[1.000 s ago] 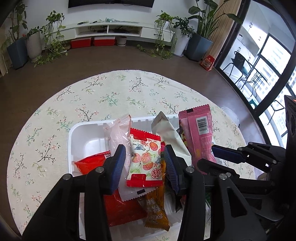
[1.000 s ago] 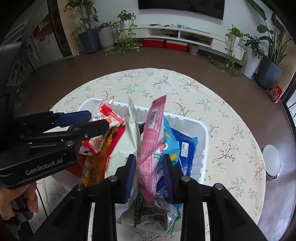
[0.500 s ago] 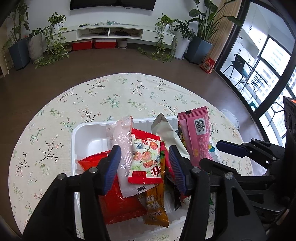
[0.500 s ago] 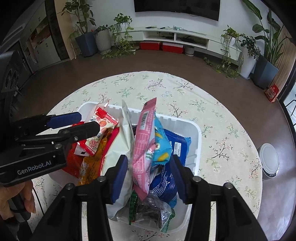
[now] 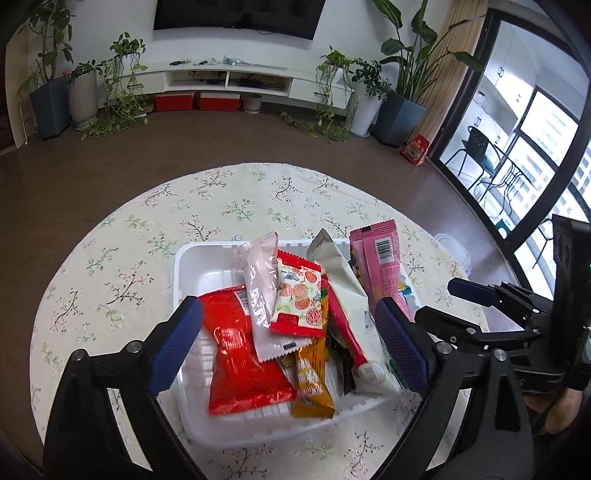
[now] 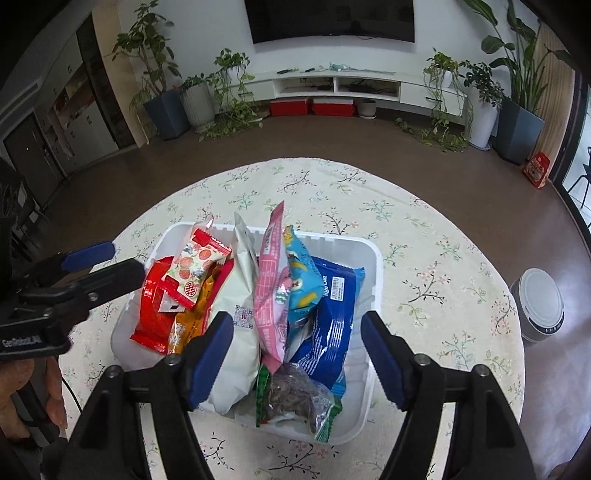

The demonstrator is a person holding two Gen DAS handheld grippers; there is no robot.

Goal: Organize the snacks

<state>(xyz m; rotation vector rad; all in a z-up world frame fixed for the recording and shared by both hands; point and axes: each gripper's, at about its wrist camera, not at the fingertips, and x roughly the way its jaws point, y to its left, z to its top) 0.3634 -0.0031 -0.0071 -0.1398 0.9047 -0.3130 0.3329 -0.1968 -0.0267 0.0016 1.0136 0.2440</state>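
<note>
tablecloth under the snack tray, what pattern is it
Cream tablecloth with small floral sprigs, pink blossoms on dark twigs; clearest in the right wrist view.

Brown floor (image 6: 369, 140), white TV console (image 6: 343, 86), wall-mounted TV (image 6: 332, 18), potted plants (image 6: 162, 103), tall windows (image 5: 532, 147)

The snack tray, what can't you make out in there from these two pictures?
- Left wrist view: dark packet mostly buried under the white pouch and orange packet.
- Right wrist view: tray floor hidden by snacks.
- Both views: packet print too small to read.
</note>
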